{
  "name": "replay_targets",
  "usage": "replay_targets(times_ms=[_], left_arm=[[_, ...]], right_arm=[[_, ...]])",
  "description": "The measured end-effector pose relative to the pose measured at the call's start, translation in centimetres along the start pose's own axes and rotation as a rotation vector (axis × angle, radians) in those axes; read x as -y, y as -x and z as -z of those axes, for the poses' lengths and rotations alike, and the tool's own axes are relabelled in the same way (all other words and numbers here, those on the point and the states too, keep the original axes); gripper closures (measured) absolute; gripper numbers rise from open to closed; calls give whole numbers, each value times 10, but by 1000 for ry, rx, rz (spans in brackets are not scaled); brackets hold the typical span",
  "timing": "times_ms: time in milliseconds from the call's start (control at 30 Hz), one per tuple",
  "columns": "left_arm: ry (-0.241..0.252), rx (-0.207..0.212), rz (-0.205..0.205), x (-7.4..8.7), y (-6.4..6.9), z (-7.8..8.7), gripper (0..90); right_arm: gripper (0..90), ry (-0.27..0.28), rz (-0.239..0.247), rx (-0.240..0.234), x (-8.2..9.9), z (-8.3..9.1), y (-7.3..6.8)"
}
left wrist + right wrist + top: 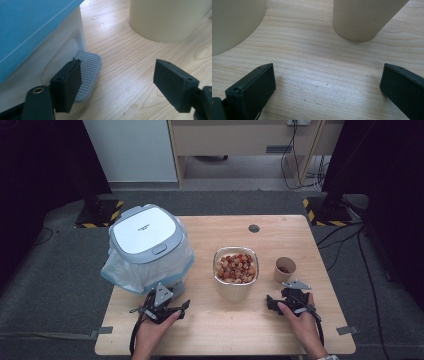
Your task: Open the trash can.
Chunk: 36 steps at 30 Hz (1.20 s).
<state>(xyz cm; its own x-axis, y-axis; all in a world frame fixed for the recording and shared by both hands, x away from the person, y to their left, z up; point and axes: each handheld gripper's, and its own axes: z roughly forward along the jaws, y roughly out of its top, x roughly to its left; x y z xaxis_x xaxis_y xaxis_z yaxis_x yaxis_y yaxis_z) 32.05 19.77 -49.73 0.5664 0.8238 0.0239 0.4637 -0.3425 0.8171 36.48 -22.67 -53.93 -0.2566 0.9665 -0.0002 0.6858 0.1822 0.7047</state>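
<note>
My left gripper (117,85) gapes wide, empty; I'd press the bin's ribbed grey pedal (87,75) squarely.

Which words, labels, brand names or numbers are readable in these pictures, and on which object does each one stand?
Small dark print on the white lid of the pedal bin: too small and blurred to read.
Yellow and black hazard stripes on the stand bases on the floor: a marking, no words.
Bowl of snacks, paper cup, table: no text visible.
</note>
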Motion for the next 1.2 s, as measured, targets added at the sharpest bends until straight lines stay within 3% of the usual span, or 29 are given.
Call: replay_targets(times_ms=[433,667,933,1033,1200], left_arm=[[-41,36,4,-2,2,-1,385],[-25,53,-2,-6,0,-2,566],[-25,13,5,-9,-9,-8,764],[-60,-18,-12,-7,-12,-10,813],[-60,-63,-15,-7,-15,-10,850]], right_arm=[[6,0,5,-6,1,0,0],[7,0,7,-7,1,0,0],[8,2,16,-10,0,0,0],[8,1,14,-12,0,0,0],[9,1,14,-12,0,0,0]])
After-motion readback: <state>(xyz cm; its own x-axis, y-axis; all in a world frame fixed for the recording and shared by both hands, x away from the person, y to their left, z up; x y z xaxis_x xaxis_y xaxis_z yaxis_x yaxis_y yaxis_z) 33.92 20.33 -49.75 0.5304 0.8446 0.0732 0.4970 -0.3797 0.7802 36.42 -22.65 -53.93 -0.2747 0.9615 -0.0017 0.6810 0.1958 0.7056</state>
